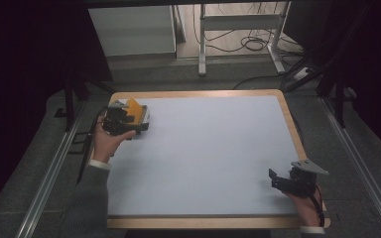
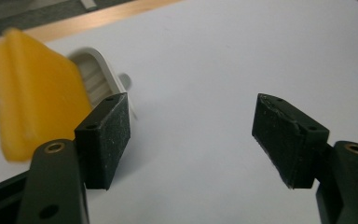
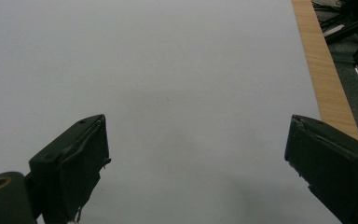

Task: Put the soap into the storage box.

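A yellow flat piece [image 1: 134, 107] stands tilted against a small white tray-like object [image 1: 144, 117] at the far left of the white table top [image 1: 208, 148]. My left gripper [image 1: 138, 126] is right beside them, held by a hand. In the left gripper view the yellow piece [image 2: 32, 93] and the white object [image 2: 100, 74] lie just left of the jaws, and the left gripper [image 2: 191, 135] is open with bare table between its pads. My right gripper [image 1: 272, 179] rests at the near right corner; in its own view it [image 3: 198, 158] is open over bare white surface.
The table has a wooden rim [image 1: 292, 124], seen also as the wooden rim [image 3: 324, 74] at the right of the right gripper view. Beyond the table stand a white cabinet [image 1: 131, 29], metal legs and floor cables [image 1: 248, 42]. Metal rails run along both sides.
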A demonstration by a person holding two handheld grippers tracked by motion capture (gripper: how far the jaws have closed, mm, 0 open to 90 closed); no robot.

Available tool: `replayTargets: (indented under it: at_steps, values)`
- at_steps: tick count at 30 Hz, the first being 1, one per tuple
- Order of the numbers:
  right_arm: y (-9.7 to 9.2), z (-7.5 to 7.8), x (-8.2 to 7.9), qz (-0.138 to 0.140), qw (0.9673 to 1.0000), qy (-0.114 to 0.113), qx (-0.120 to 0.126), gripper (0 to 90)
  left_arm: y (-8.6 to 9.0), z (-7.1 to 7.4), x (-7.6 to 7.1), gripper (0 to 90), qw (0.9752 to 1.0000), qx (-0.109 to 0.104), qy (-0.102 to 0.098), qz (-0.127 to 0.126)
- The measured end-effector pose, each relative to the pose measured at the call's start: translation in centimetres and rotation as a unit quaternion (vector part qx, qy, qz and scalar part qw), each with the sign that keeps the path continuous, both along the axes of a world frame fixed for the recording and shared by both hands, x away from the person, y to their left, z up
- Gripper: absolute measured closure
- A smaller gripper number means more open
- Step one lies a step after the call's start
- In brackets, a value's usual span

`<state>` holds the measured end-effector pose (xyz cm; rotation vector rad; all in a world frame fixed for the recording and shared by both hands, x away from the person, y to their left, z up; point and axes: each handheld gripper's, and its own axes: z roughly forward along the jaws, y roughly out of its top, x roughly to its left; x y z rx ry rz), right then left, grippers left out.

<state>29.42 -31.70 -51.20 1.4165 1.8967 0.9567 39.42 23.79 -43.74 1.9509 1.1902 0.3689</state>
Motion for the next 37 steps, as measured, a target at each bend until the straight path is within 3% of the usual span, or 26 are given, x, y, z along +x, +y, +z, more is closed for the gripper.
replayTargets:
  at_steps: [1, 5, 9, 20, 23, 30, 37]
  values:
    - [0.0, 0.0, 0.0, 0.000, 1.0000, 0.000, 0.000, 6.3, 0.0, 0.0, 0.0, 28.4, 1.0000, 0.000, 0.000, 0.000]
    - [0.0, 0.0, 0.0, 0.002, 1.0000, -0.002, 0.000, 6.3, -0.5, -2.0, -2.5, 28.2, 0.9999, -0.004, 0.002, -0.016]
    - [0.0, 0.0, 0.0, 0.003, 1.0000, -0.003, 0.000, 6.3, -0.9, -3.7, -4.0, 27.5, 0.9997, 0.001, 0.009, -0.022]
    - [0.0, 0.0, 0.0, 0.007, 1.0000, -0.005, -0.002, 6.3, -1.2, -7.6, -6.3, 26.8, 0.9991, 0.000, 0.036, -0.024]
    - [0.1, 0.0, 0.0, 0.008, 0.9999, -0.006, -0.003, 6.3, -1.3, -7.8, -6.3, 26.3, 0.9990, 0.013, 0.036, -0.021]
    - [0.4, -0.1, -0.1, 0.014, 0.9998, -0.009, -0.008, 6.3, -1.4, -7.9, -6.1, 26.4, 0.9990, 0.005, 0.035, -0.028]
    - [0.5, 0.4, -0.3, 0.022, 0.9993, -0.030, -0.004, 6.3, -1.0, -7.7, -6.0, 25.8, 0.9992, 0.007, 0.032, -0.023]
